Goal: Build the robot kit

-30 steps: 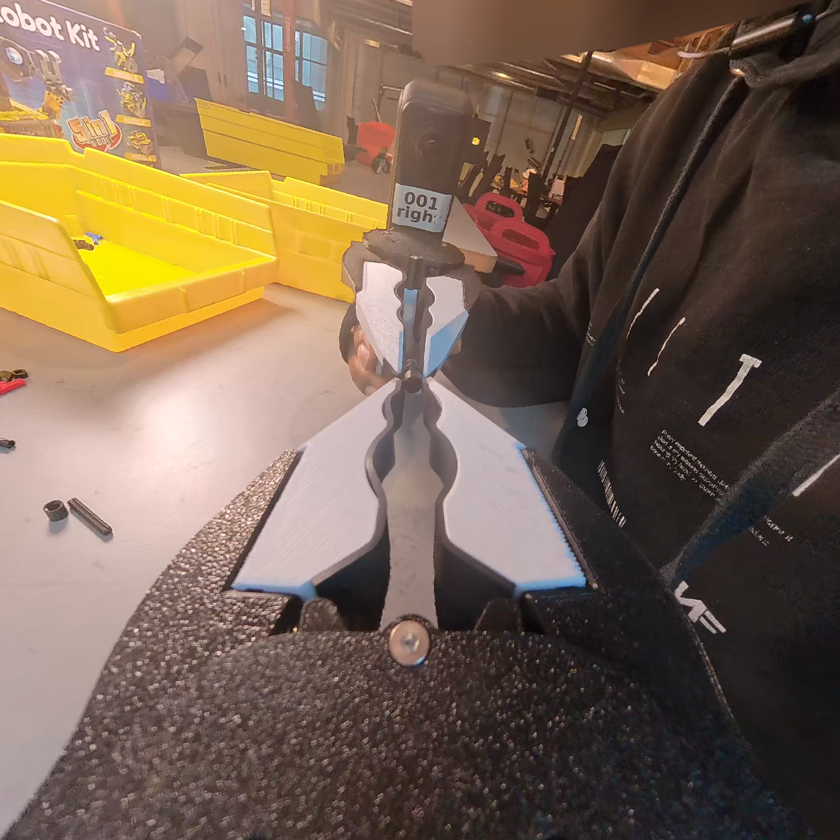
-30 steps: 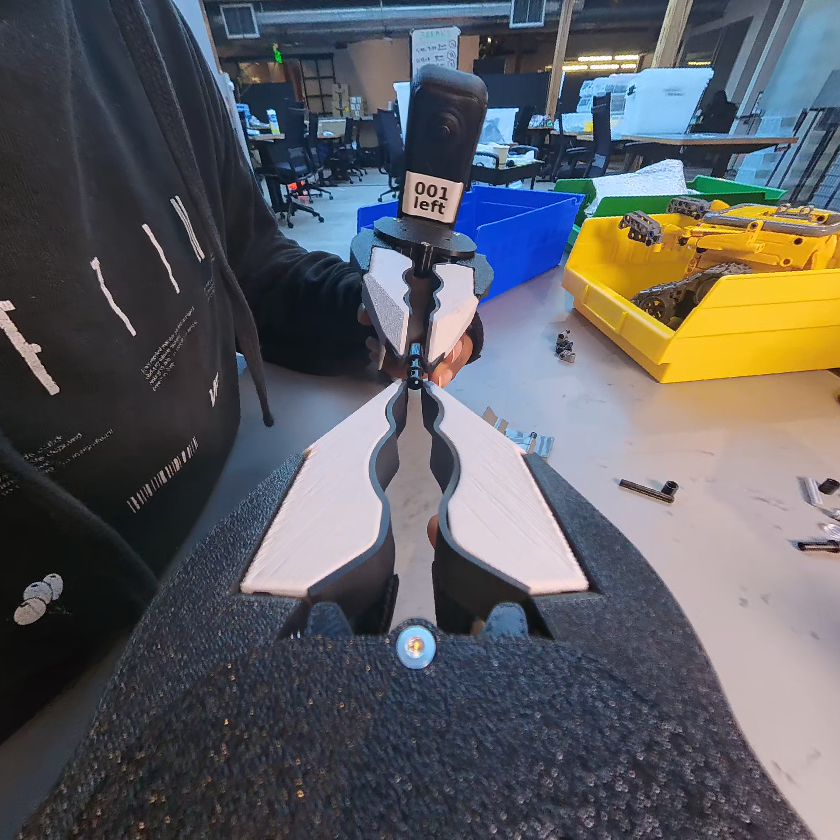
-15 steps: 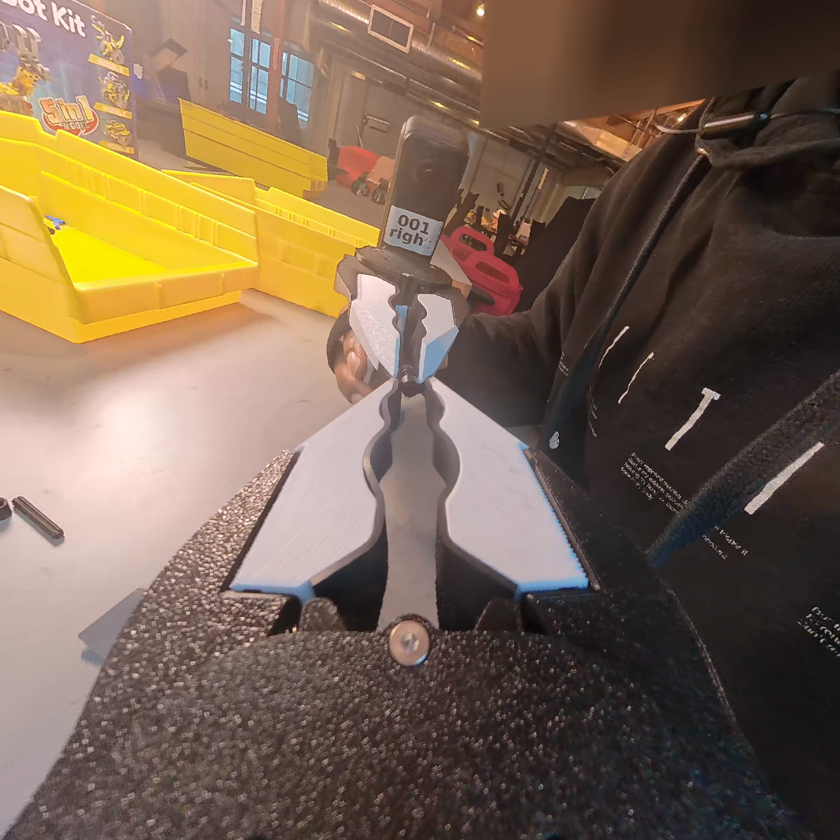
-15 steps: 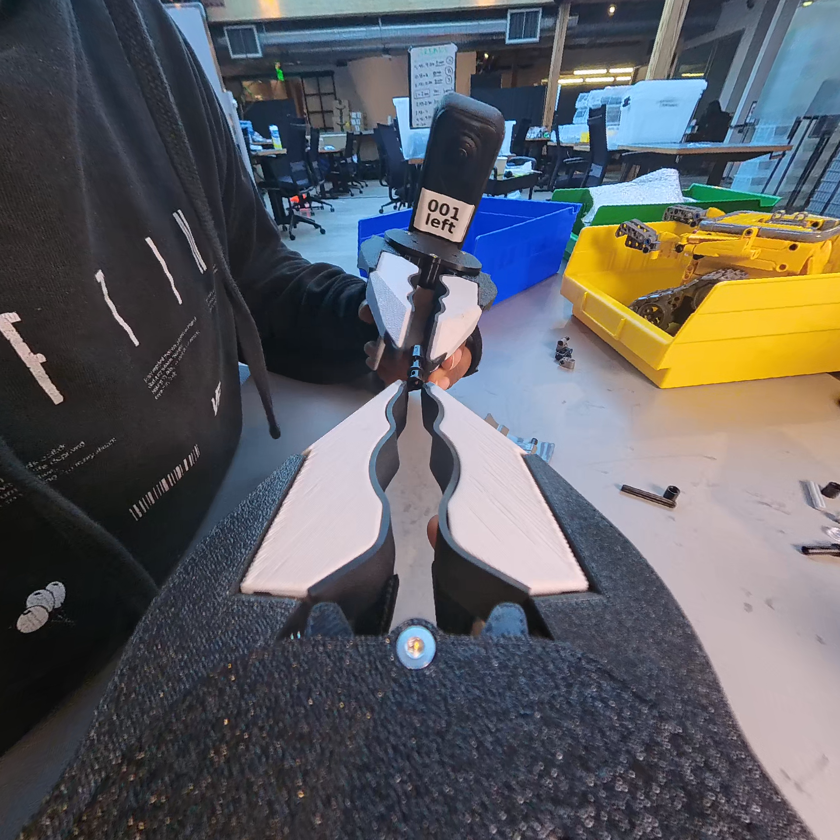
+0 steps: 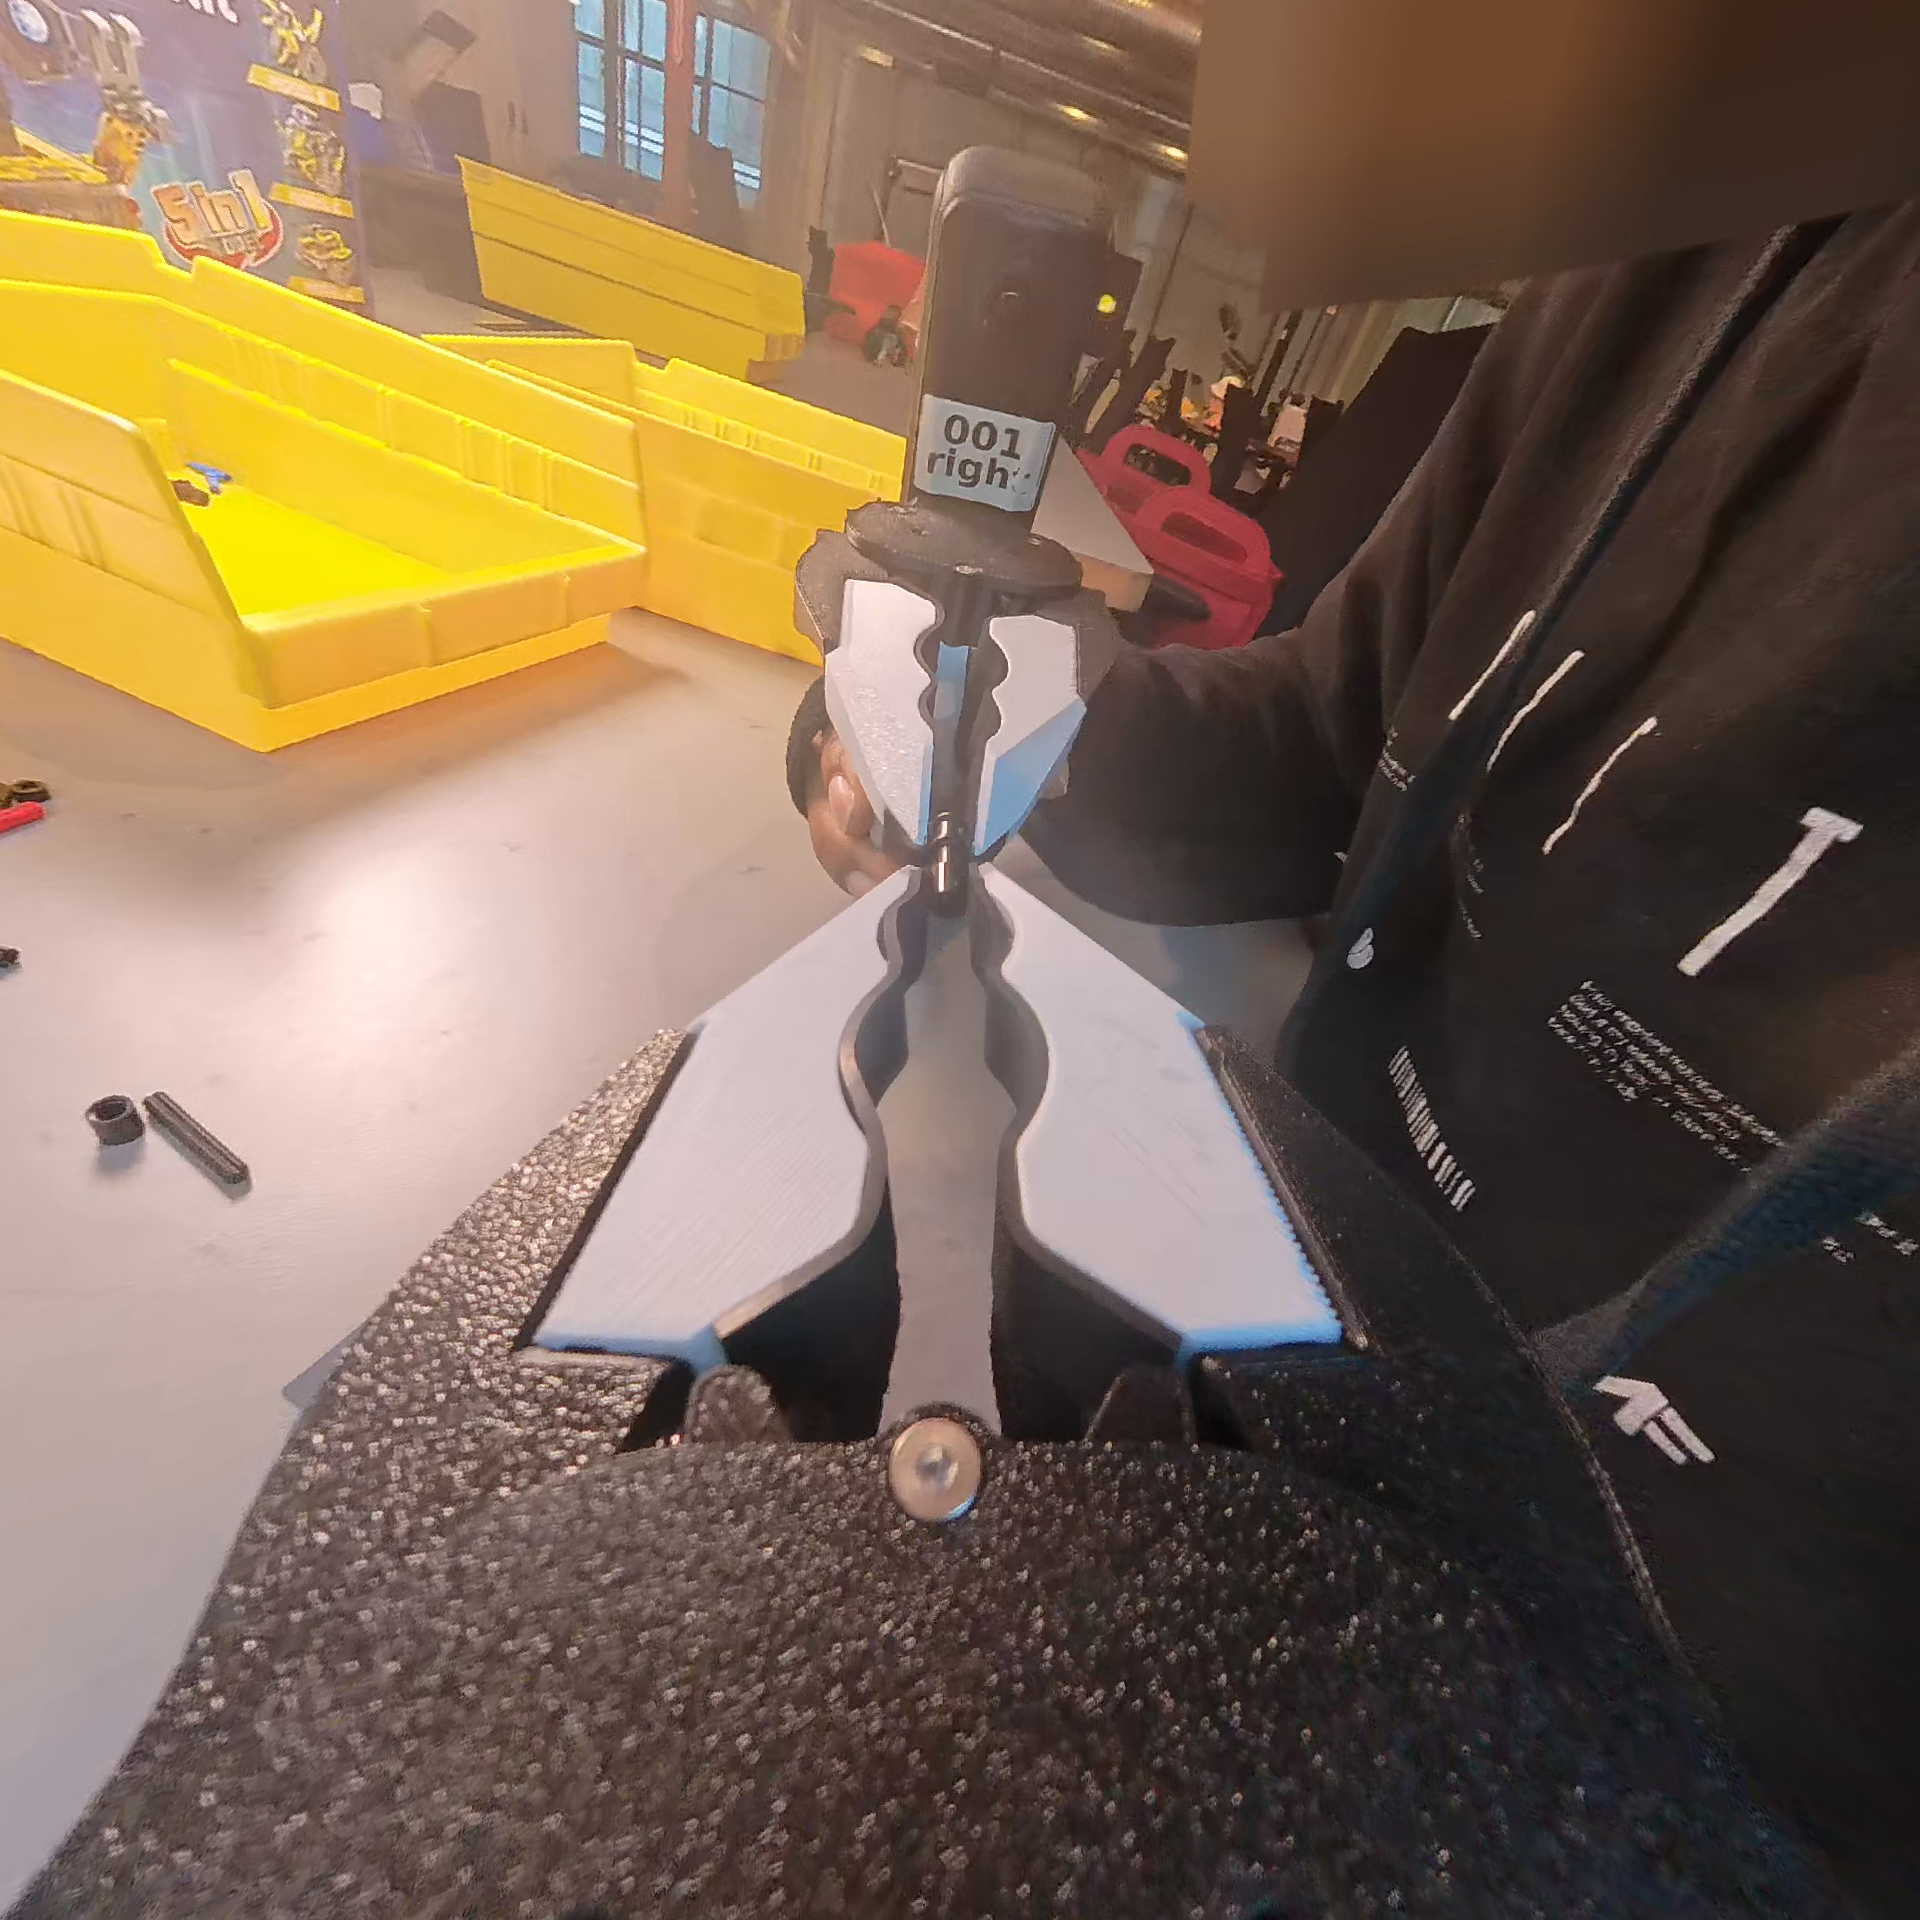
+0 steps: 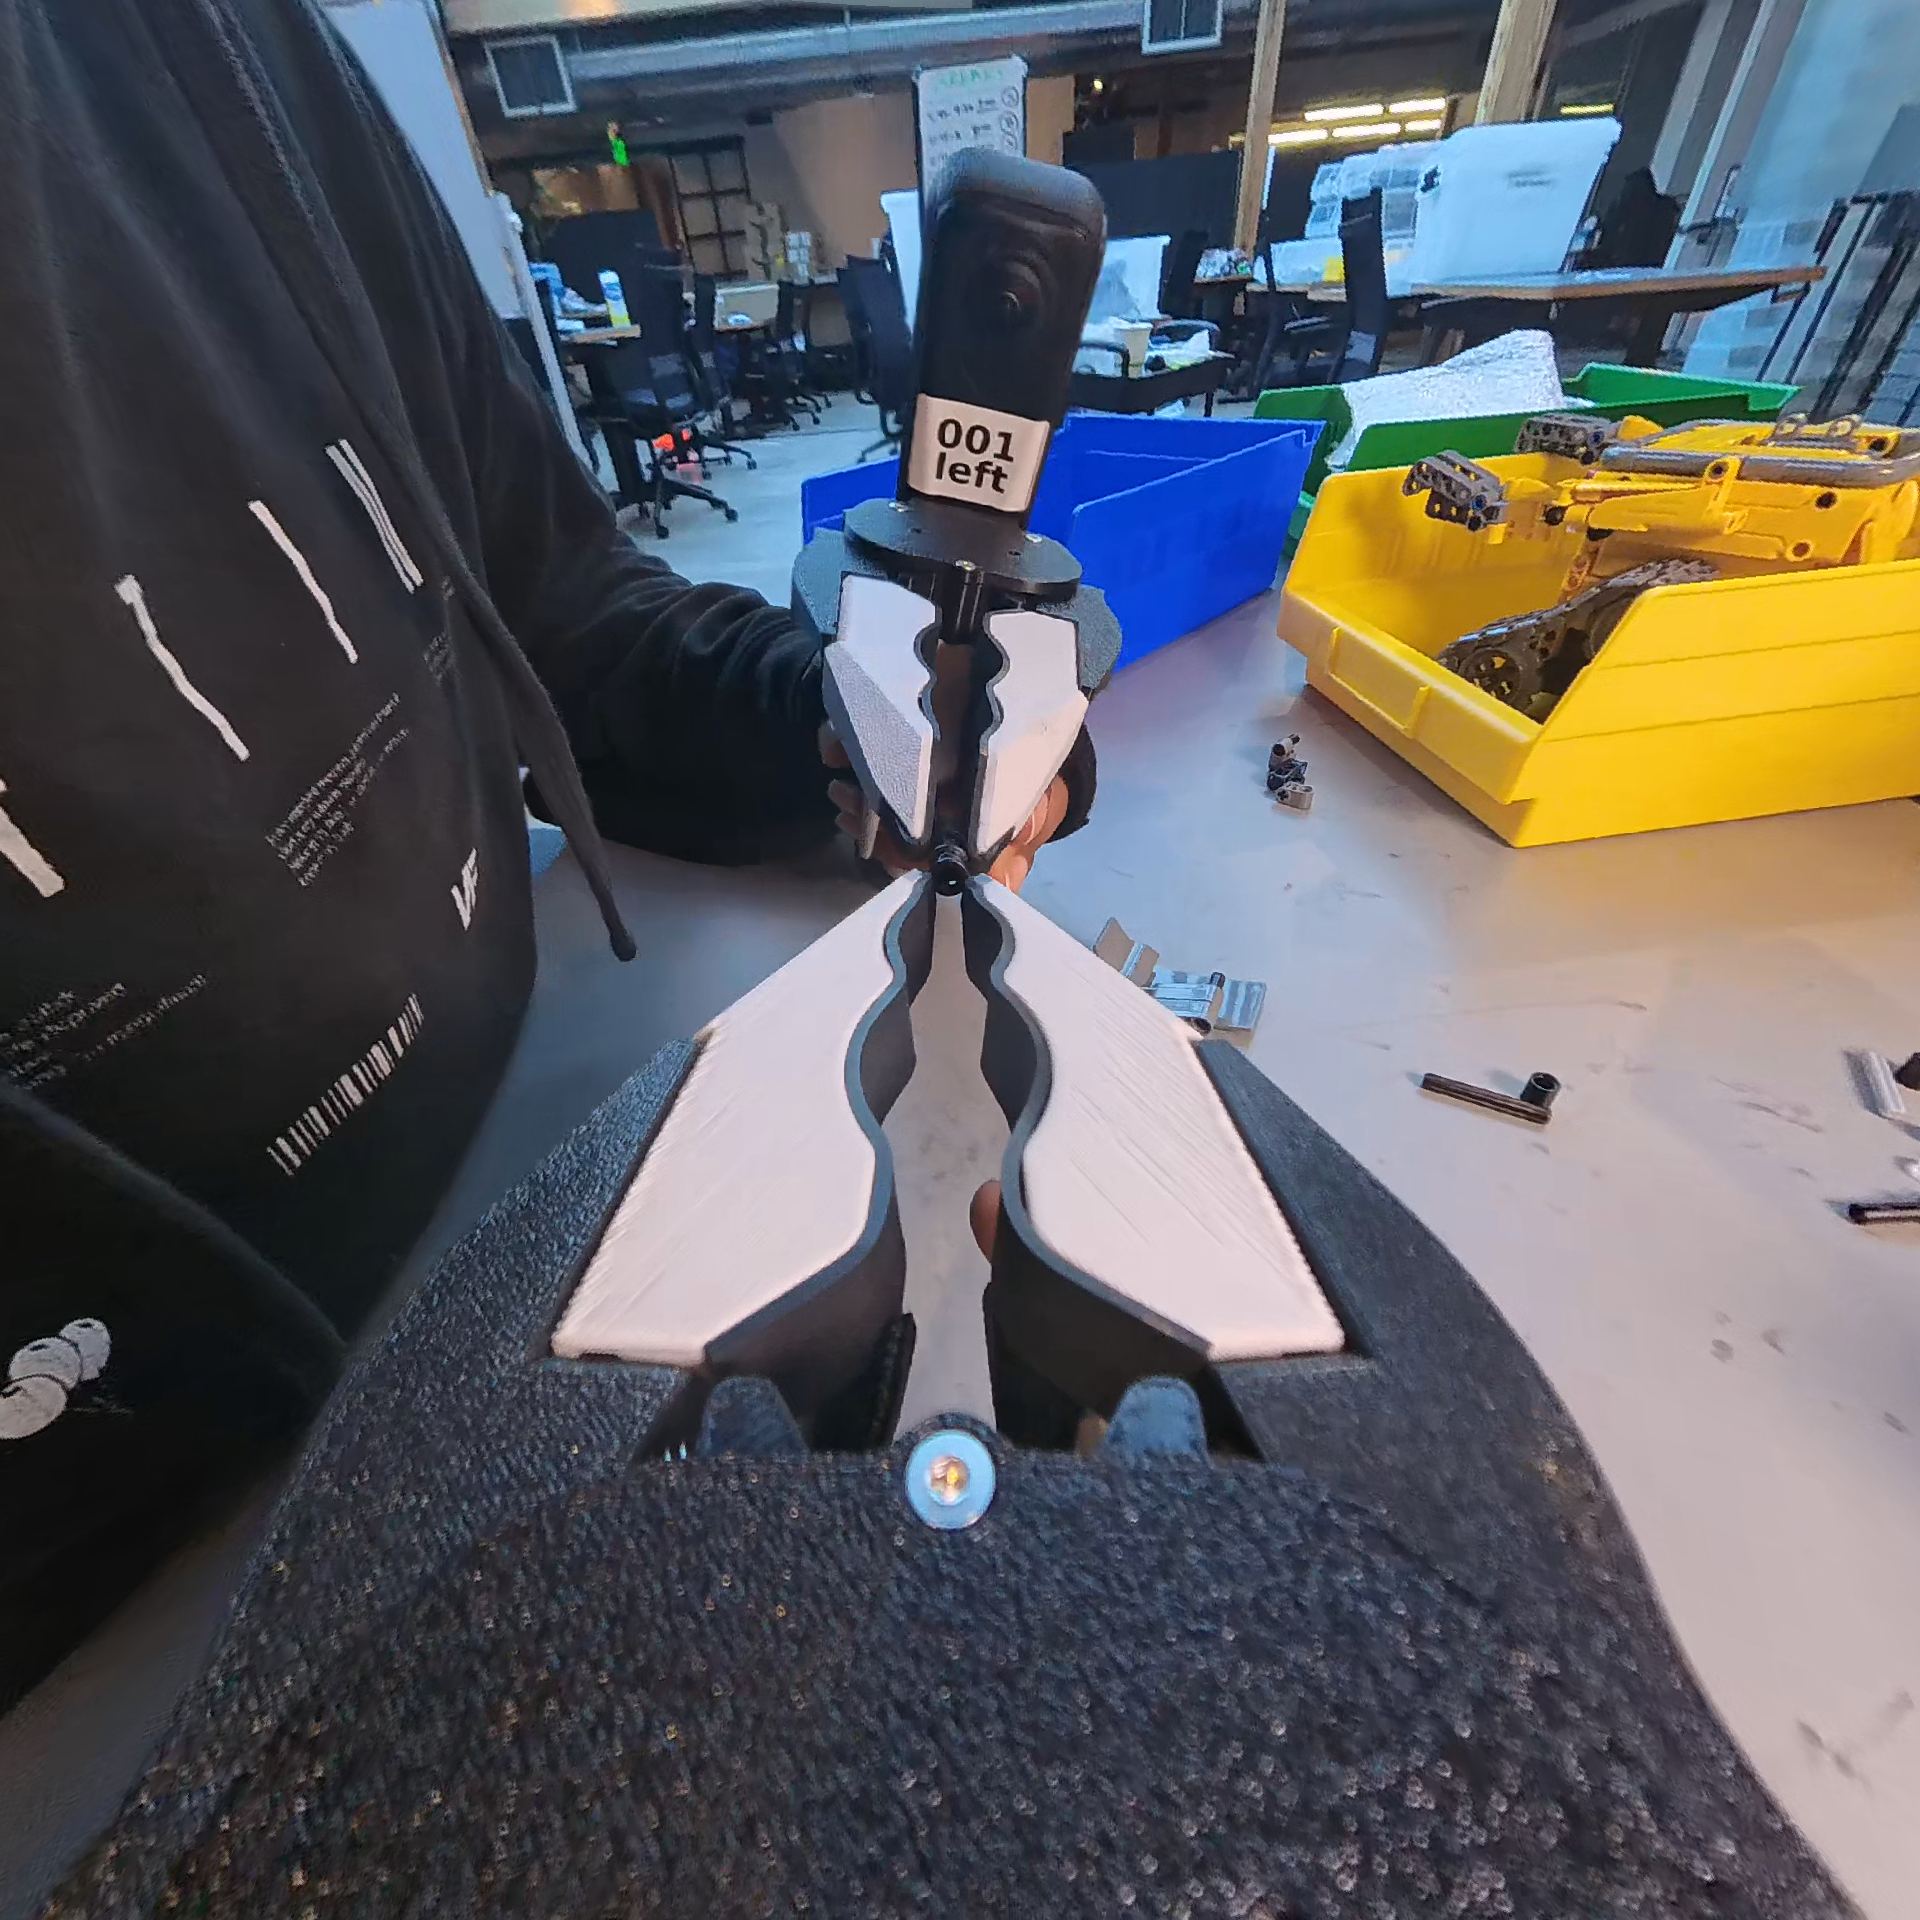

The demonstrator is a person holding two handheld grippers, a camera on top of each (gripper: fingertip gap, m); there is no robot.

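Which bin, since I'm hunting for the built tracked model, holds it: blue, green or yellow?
The yellow bin, at the right of the right wrist view. The tracked model sits in it; the green bin holds white wrap, and the blue bin shows none.

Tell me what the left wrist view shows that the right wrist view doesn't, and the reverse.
Only the left wrist view shows the empty yellow bins, a colourful printed box behind them and red containers. Only the right wrist view shows a blue bin, a green bin and a yellow bin holding a tracked yellow model. Both show the left gripper and right gripper tip to tip, shut on one small black pin, plus the grey table, a loose black rod and collar, and the person's black hoodie.
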